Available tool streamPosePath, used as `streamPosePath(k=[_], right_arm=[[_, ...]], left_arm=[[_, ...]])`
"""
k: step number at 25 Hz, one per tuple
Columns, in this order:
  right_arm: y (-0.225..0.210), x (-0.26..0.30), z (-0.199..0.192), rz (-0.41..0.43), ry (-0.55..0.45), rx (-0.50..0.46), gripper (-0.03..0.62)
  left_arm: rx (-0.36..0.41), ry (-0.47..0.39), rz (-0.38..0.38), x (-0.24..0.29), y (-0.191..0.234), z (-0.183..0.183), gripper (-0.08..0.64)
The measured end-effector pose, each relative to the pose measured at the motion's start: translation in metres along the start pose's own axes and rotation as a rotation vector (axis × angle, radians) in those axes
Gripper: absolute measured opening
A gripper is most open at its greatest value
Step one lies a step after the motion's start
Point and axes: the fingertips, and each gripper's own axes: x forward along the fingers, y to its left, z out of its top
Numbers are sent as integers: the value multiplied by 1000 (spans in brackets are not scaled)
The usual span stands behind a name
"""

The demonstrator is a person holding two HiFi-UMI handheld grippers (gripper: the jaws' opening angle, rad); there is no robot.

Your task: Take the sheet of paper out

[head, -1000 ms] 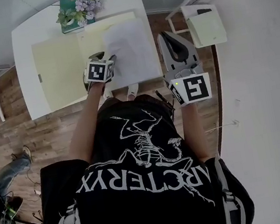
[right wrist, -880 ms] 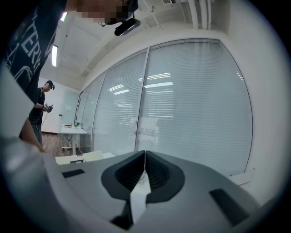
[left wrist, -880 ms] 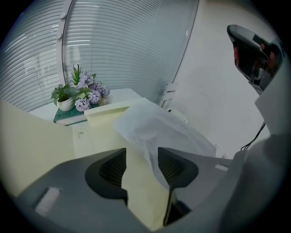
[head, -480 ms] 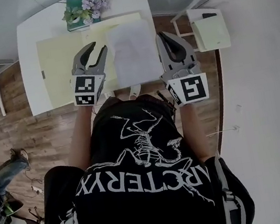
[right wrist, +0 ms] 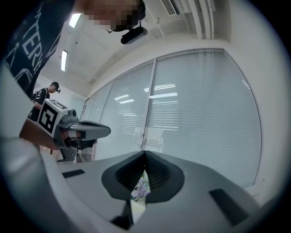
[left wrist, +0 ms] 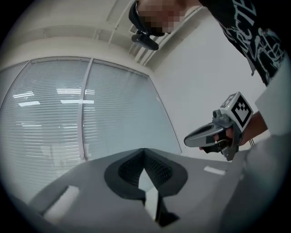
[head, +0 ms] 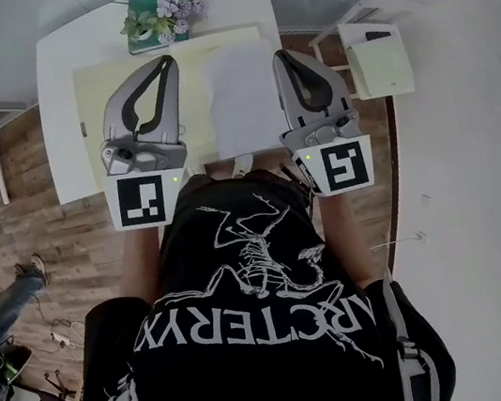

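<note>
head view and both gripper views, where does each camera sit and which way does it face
Head view: on the person's head, facing steeply down at the table and sheet of paper; shows their black shirt, the left gripper and right gripper.
Left gripper view: on the left gripper, looking along its shut jaws at the blinds; shows the right gripper.
Right gripper view: on the right gripper, looking along its shut jaws at blinds; shows the left gripper.
Shared: each gripper view catches the other gripper.

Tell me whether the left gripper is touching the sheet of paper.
Apart. The head view shows yellow folder between the left gripper and the sheet of paper; the left gripper view shows its jaws shut on nothing.
</note>
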Motion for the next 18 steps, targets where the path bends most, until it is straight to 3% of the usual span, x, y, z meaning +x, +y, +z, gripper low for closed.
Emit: streamPosePath(k=[7, 18], right_arm=[[7, 4, 9, 7, 0, -10, 11], [9, 0, 18, -15, -18, -31, 11]], left_arm=[[-23, -59, 65, -9, 29, 15, 11], [-50, -78, 51, -6, 32, 18, 11]])
